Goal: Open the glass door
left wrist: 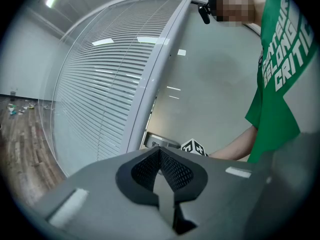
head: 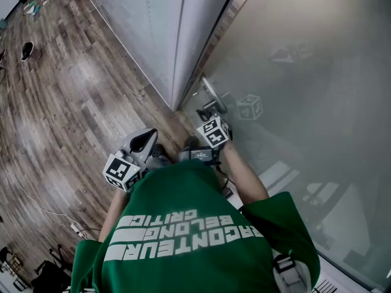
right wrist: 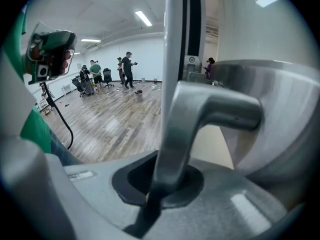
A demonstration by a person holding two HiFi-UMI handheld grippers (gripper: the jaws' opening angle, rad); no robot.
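Frosted glass door (head: pixel 317 90) fills the right side of the head view, and the right gripper (right wrist: pixel 159 186) is clenched on its brushed metal lever handle (right wrist: pixel 210 109). In the right gripper view the lever's bar runs down between the two dark jaws, which press on it from both sides. Above them the bar bends into a short neck that meets a round metal plate on the door. The head view shows this gripper's marker cube just beside the handle, with a faint reflection of the cube in the glass.

The left gripper (left wrist: pixel 161 165) is closed with nothing in it: its two ribbed black pads meet tip to tip in the left gripper view. It is held low and well apart from the handle, in front of the person's green T-shirt with white lettering (head: pixel 189 231), and it points toward the door.

Just left of the door's handle edge stands a pale grey frame post (left wrist: pixel 150 94). Beyond it is a glass partition with white slatted blinds (left wrist: pixel 100 94).

Brown wood-plank floor (head: pixel 67 115) spreads to the left of the person, with a thin white cable lying on it near the bottom left of the head view. In the right gripper view, several people (right wrist: pixel 107 74) stand far off in a bright open room with ceiling strip lights.
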